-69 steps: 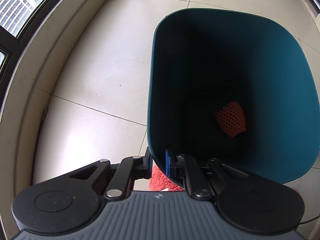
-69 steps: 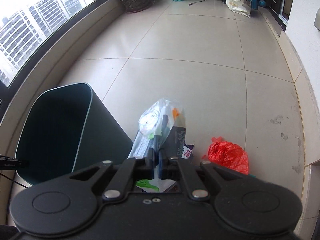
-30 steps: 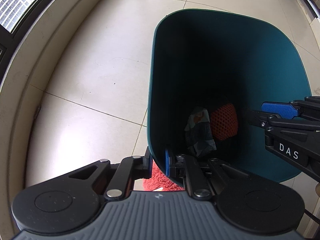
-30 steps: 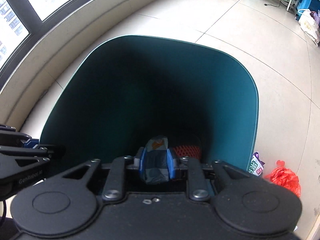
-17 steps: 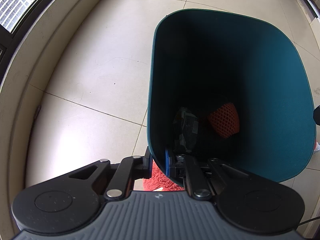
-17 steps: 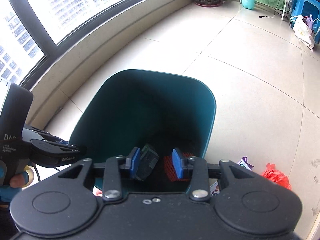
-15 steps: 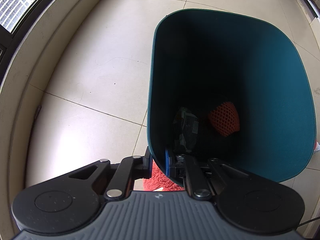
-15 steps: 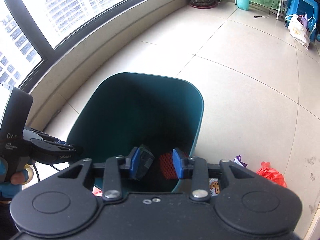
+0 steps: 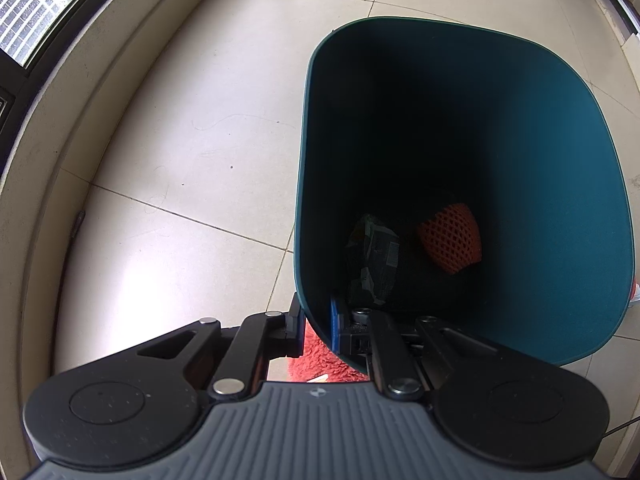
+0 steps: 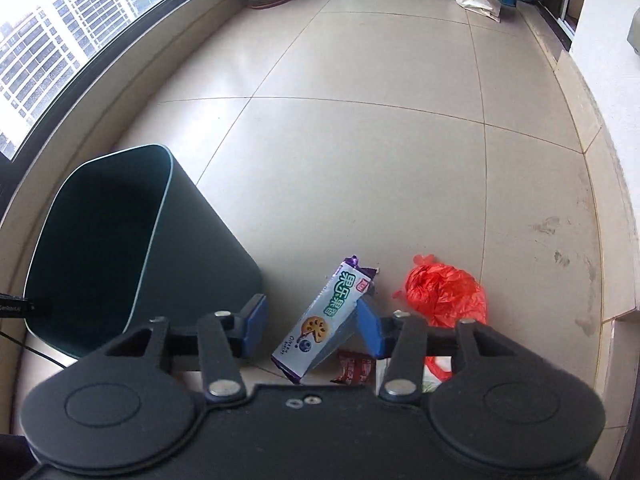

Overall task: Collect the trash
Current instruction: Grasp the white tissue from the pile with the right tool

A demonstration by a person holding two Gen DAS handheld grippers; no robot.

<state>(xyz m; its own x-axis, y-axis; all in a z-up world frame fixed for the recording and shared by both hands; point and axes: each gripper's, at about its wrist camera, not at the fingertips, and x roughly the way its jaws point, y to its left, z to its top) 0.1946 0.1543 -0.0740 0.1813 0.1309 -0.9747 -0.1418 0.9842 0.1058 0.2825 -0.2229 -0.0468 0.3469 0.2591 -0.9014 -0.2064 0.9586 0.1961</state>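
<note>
Tiled balcony floor (image 10: 360,152) by a curved window. Left gripper (image 9: 318,322) is clamped on the near rim of the teal bin (image 9: 560,184), holding it. Already in the bin: an orange foam net (image 9: 450,238) and a dark wrapper (image 9: 372,258). Right gripper (image 10: 310,326) hangs over the floor litter, jaws opening and gripping nothing. Remaining: purple biscuit wrapper (image 10: 324,316), red plastic bag (image 10: 444,294), small red packet (image 10: 354,366). Roughly half done.

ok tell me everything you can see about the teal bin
The tall teal plastic bin has rounded corners and a thin rim, open-topped with no lid. It stands on the pale tiled floor near the window ledge. Inside lie an orange foam fruit net and a dark crumpled wrapper. The left gripper is clamped on its near rim.
</note>
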